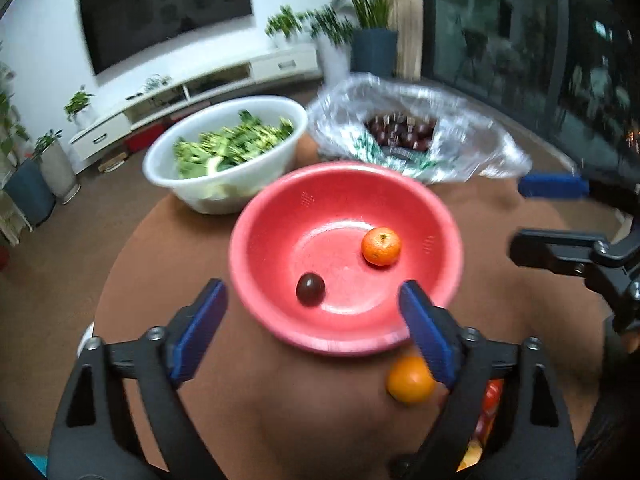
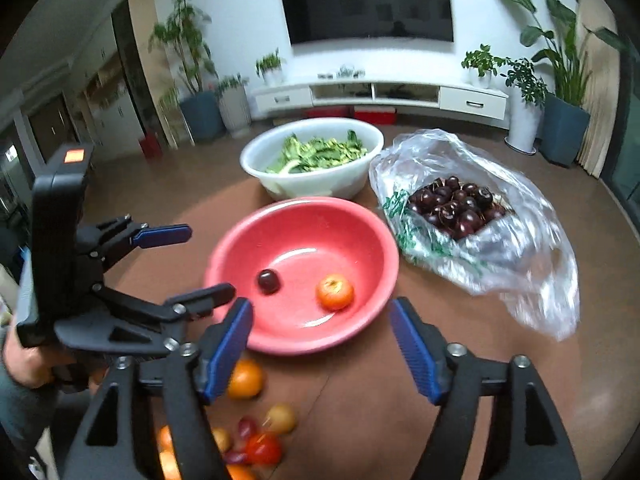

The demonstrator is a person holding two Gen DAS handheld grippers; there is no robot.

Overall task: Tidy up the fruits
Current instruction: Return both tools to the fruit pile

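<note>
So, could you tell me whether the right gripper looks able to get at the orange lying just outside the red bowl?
Probably yes. The right gripper is open and empty, and the orange lies bare on the table beside its left finger, below the red bowl. Nothing covers it; the left gripper hovers close by.

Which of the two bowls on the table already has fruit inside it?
The red bowl, nearer the grippers: it holds one orange mandarin and one dark cherry. The white bowl behind it holds only green leaves.
</note>
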